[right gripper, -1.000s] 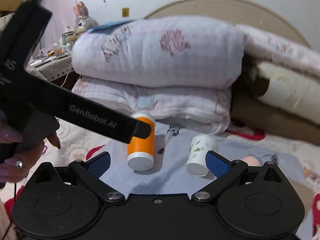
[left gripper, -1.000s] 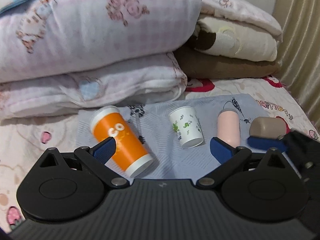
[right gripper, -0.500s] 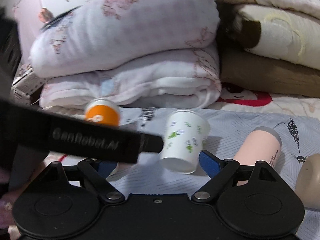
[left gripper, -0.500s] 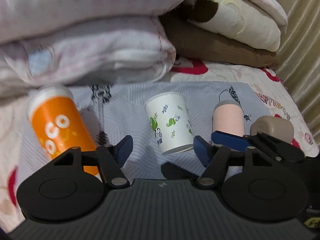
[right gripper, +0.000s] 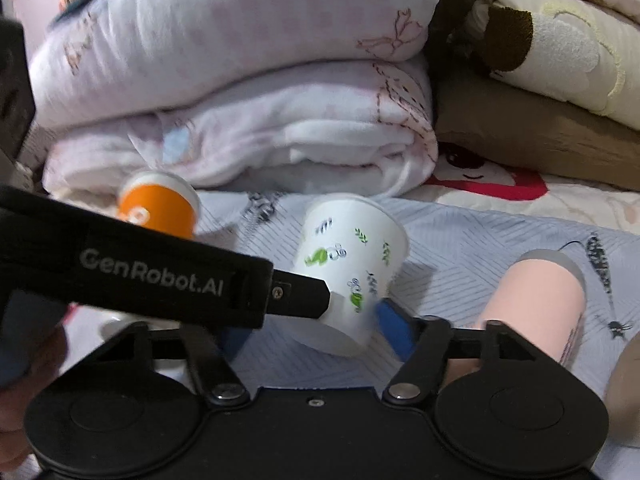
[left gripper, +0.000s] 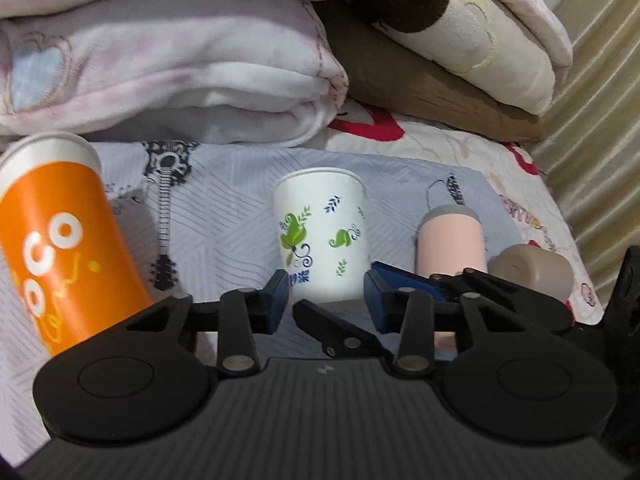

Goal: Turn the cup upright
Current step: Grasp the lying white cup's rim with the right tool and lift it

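Now the left gripper (left gripper: 326, 300) and right gripper (right gripper: 308, 320), both half open, flank the lying white cup (left gripper: 322, 232) without gripping; lifting upright remains.

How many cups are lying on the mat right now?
4: orange cup far left, white leaf-print cup centre between the left gripper fingers, pink cup right, beige cup far right.

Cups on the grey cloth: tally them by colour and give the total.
Orange: 1, the orange cup
White with green leaves: 1, the white cup
Pink: 1, the pink cup
Beige: 1, the beige cup
Total: 4, all lying on the grey cloth
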`<state>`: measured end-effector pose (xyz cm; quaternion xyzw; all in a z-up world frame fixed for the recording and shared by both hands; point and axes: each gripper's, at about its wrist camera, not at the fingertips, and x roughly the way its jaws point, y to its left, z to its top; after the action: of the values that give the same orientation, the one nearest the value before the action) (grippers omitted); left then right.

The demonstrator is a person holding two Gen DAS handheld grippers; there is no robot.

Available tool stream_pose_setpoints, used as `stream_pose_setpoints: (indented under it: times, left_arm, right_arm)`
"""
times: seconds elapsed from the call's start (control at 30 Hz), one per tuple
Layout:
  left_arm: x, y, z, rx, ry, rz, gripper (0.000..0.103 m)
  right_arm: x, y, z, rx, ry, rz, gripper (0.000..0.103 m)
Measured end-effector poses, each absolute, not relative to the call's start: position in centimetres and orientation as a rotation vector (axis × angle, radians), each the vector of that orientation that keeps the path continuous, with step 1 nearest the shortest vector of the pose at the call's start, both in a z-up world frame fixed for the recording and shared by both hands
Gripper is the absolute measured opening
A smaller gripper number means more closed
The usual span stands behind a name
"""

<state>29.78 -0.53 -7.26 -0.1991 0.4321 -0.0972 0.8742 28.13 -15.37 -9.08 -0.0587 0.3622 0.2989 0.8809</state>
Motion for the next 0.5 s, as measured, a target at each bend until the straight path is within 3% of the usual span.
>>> stream_pose_setpoints:
  times: [0.5]
  left_arm:
    - [25.8, -1.2, -6.5, -0.464, 0.994, -0.261, 0.037]
  right_arm:
    - [24.3, -17.0, -7.9, -0.103, 0.851, 0.636, 0.062]
